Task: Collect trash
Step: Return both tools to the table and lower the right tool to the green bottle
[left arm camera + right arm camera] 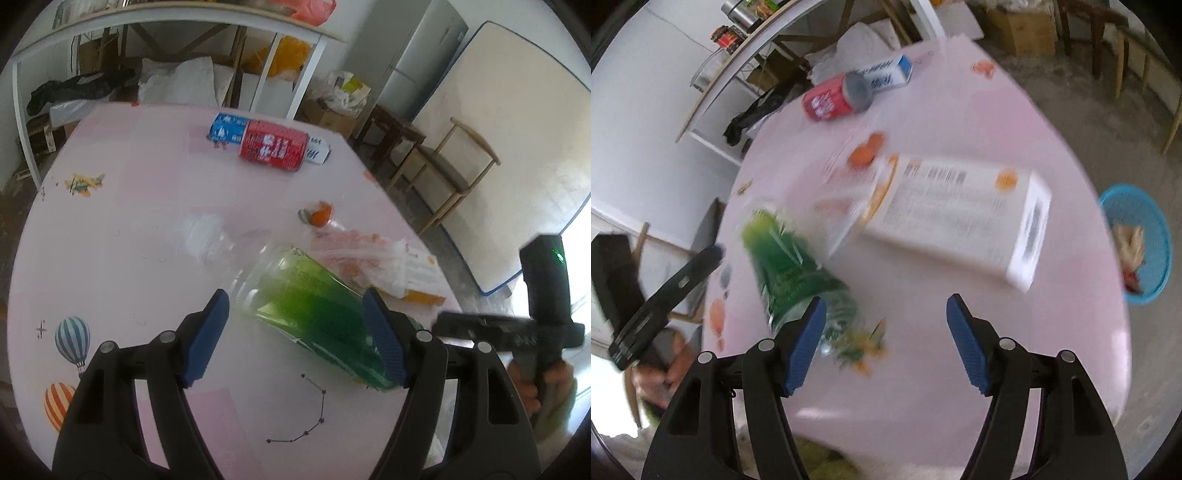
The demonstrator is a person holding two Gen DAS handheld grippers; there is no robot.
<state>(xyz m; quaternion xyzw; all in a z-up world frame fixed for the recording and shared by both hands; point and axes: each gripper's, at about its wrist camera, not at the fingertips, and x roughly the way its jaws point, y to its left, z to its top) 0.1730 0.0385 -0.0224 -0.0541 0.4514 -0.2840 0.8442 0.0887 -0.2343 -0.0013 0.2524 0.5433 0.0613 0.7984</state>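
A clear plastic bottle with a green label lies on its side on the pink table, its white cap pointing away. My left gripper hangs open just above it; the right pad overlaps the bottle's base and the left pad stands off it. In the blurred right wrist view the same bottle lies left of my right gripper, which is open with nothing between its fingers. A white and orange carton lies beyond it. A red can and a blue and white box lie at the far side.
A blue basket holding some trash stands on the floor past the table's right edge. A clear bottle with an orange cap lies beside the carton. A shelf rack, cardboard boxes and wooden chairs surround the table.
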